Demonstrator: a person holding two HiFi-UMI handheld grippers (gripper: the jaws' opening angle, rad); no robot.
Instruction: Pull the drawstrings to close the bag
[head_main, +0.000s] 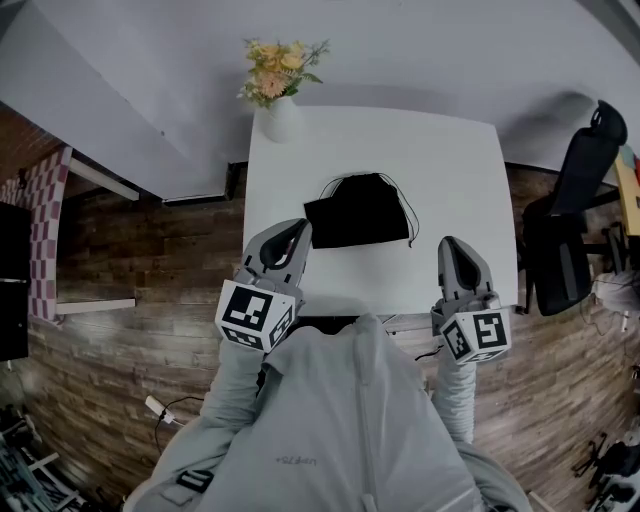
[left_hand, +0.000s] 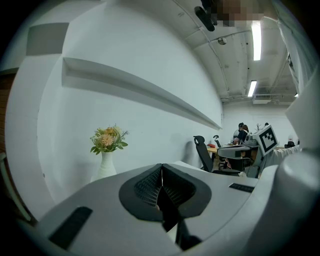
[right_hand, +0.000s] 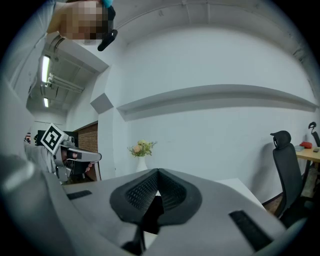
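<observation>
two thin drawstrings (head_main: 411, 222) loop from the black bag (head_main: 358, 212), which lies flat in the middle of the surface (head_main: 440, 160). it looks soft, light and apt to slide, so pinch the strings, not the cloth. left tool (head_main: 298, 232) and right tool (head_main: 452, 246), both closed and empty, point nearly level at the near edge, flanking it.

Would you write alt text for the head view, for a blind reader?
A black drawstring bag lies on a white table, with the person's shut left tool beside its left edge and shut right tool further right. A flower vase stands behind.
</observation>
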